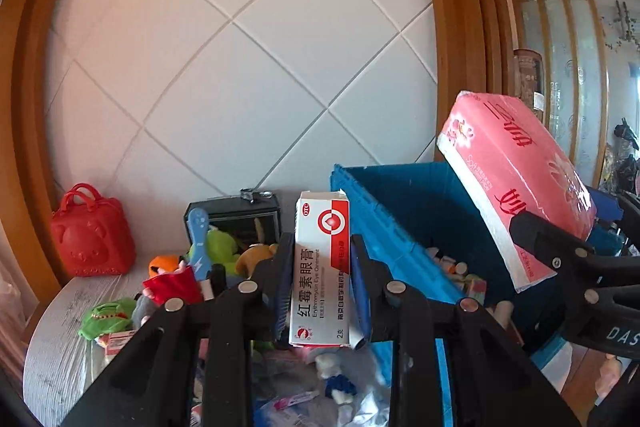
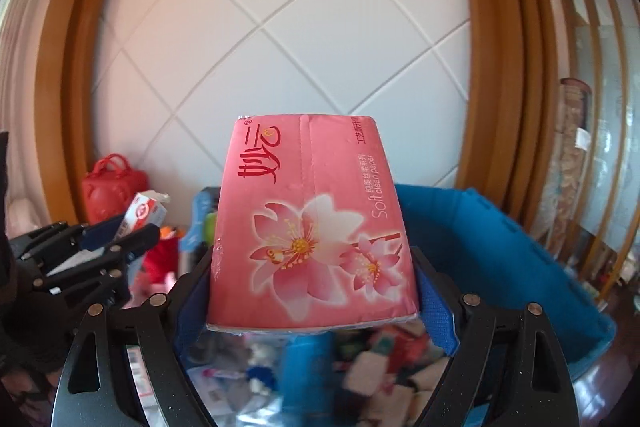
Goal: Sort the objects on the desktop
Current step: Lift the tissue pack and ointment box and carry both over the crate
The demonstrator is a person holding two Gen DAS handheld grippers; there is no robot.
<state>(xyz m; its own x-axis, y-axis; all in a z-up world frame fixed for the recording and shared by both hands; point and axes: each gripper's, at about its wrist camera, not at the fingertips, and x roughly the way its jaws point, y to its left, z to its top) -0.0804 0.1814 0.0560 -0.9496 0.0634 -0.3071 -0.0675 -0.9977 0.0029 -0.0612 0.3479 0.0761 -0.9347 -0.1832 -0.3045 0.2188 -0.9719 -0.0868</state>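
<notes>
Left wrist view: the left tool (image 1: 320, 291) pinches a small ointment box (image 1: 322, 267), white with a red band and Chinese print, held upright between the blue pads. The box sits just left of the blue bin (image 1: 400, 211), raised above the clutter on the grey counter (image 1: 60, 347). Further left of the bin stand a dark box of plush toys (image 1: 236, 223) and a red toy bag (image 1: 92, 231). At the bin's right edge the right tool (image 1: 568, 259) carries a pink tissue pack (image 1: 516, 187), tilted over the bin's opening.

Right wrist view: the right tool (image 2: 316, 307), jaws spread wide, grips the tissue pack (image 2: 312, 227) across its width; the soft wrapper shows pink blossoms and the words "Soft clean paper". The pack is lifted in front of the bin (image 2: 500, 251), whose far wall rises behind it to the right. Left of the bin the left tool (image 2: 120, 239) holds the ointment box (image 2: 140, 215) aloft.

Both items appear picked and in carry, so the step in hand looks like transport to a container. The next move probably calls for bringing each item over its proper container and letting go low enough not to bounce out; which container takes the ointment box cannot be told.
</notes>
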